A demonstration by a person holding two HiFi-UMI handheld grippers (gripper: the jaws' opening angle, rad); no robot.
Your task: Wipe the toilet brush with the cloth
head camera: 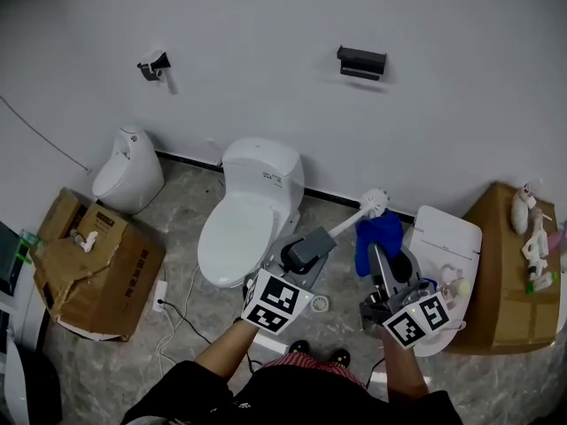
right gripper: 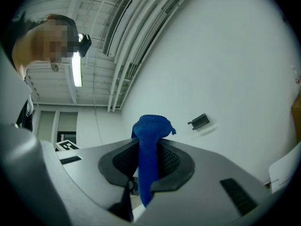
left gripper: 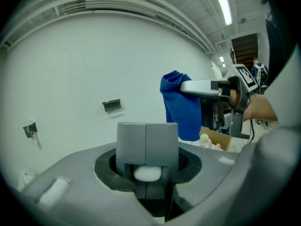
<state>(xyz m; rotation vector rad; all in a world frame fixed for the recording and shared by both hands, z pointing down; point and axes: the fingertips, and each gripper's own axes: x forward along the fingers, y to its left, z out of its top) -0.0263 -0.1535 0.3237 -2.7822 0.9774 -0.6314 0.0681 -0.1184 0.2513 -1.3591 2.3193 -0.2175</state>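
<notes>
The white toilet brush [head camera: 347, 222] slants up to the right, its bristle head [head camera: 375, 202] just above the blue cloth [head camera: 379, 240]. My left gripper [head camera: 309, 249] is shut on the handle's lower end. In the left gripper view the white handle [left gripper: 147, 173] sits clamped between the grey jaws of that gripper [left gripper: 147, 142]. My right gripper [head camera: 382, 261] is shut on the cloth, which bunches up past its jaws. In the right gripper view the cloth [right gripper: 149, 140] runs pinched through that gripper [right gripper: 146, 161]. From the left gripper view the cloth [left gripper: 181, 105] hangs from the right gripper [left gripper: 207, 87].
A white toilet [head camera: 254, 204] stands straight ahead, with a small white urinal [head camera: 129, 170] to its left. Cardboard boxes sit at the left [head camera: 93, 266] and right [head camera: 503, 277]. A white toilet part [head camera: 449, 235] lies by the right box. A black holder [head camera: 361, 62] hangs on the wall.
</notes>
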